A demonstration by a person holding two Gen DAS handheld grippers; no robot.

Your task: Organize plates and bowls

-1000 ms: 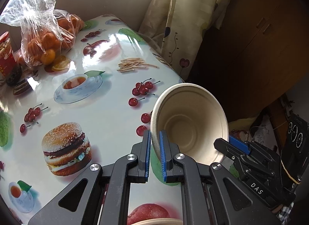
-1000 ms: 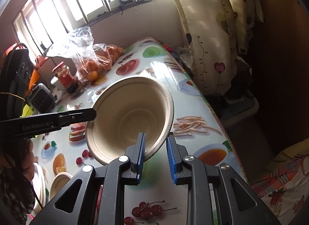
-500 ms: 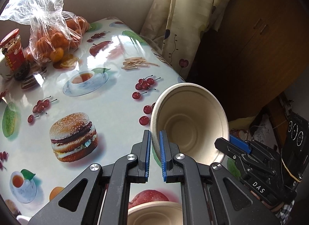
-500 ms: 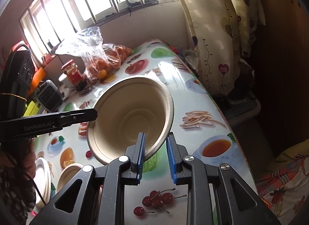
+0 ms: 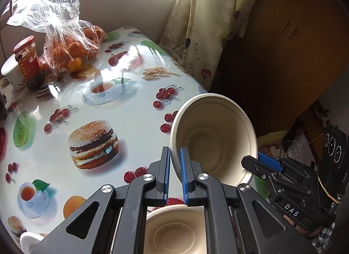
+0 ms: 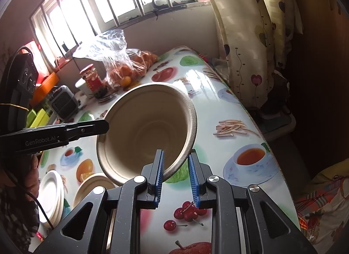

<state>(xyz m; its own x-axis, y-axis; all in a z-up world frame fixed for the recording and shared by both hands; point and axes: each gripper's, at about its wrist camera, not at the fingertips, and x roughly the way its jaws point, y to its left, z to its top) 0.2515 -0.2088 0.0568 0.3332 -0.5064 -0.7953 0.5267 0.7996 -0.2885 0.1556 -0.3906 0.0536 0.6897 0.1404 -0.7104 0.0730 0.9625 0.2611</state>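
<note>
A beige paper bowl hangs tilted above the fruit-print table, held from two sides. My left gripper is shut on its near rim; in the right wrist view the left gripper meets the bowl's left rim. My right gripper is shut on the opposite rim, and in the left wrist view the right gripper shows at the bowl's lower right. A second beige bowl sits on the table below. A stack of white plates lies beside it.
A plastic bag of oranges, a red-lidded jar and a white cup stand at the table's far end under the window. A curtain and dark wooden cabinet border the table's right edge. A grey device sits at left.
Both grippers drew back and slightly up together with the bowl still held. The second bowl on the table came into view under the left gripper, and more of the far table shows.
</note>
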